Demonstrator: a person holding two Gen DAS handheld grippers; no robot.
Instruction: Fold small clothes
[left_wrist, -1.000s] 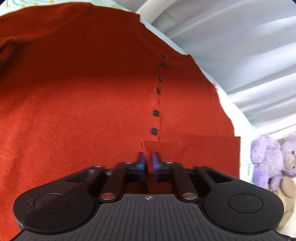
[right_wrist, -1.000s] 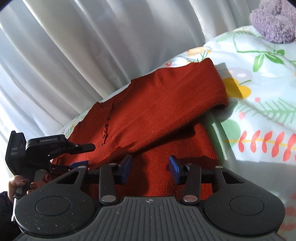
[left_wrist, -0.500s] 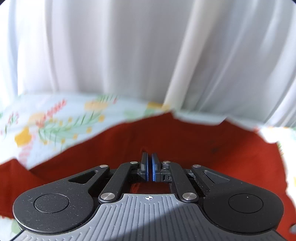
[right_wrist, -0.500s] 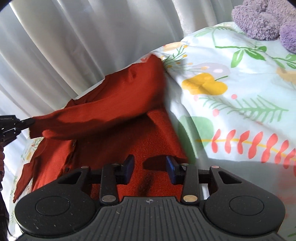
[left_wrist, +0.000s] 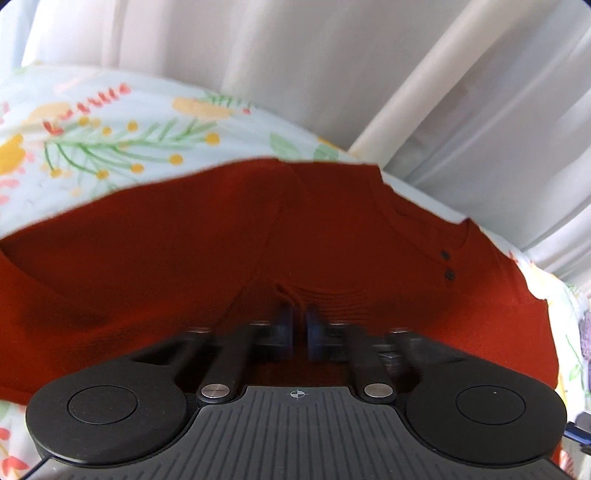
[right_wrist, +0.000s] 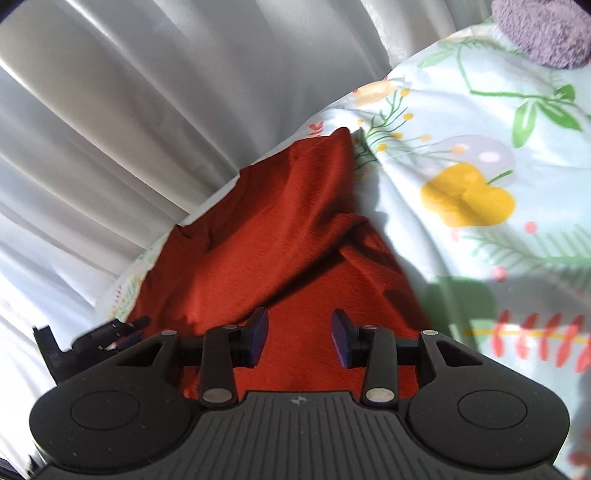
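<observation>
White curtains (left_wrist: 332, 55) hang behind a bed with a floral sheet (right_wrist: 480, 129), and that's where I'm folding this rust-red cardigan (left_wrist: 184, 258).

Progress-wise I'd say I'm somewhere in the middle. One side of the cardigan is doubled over on itself; from my right hand's view a big flap lies diagonally across the lower layer. From the left view I can spot two dark buttons (left_wrist: 447, 264) near the neckline, so the front is facing up there. It's not a tidy packet yet. The flap looks rumpled, and the edges don't line up, so there's at least another fold plus some smoothing left.

My left gripper (left_wrist: 300, 325) has its jaws pinched together on the ribbed edge of the cardigan, and the knit bunches up right at the tips. My right gripper (right_wrist: 300, 334) has its jaws standing apart with nothing pressed between them; it hovers over the flat lower layer, with the flap's edge just beyond the tips. A purple plush toy (right_wrist: 543, 29) sits off in the far corner, well out of the way.
</observation>
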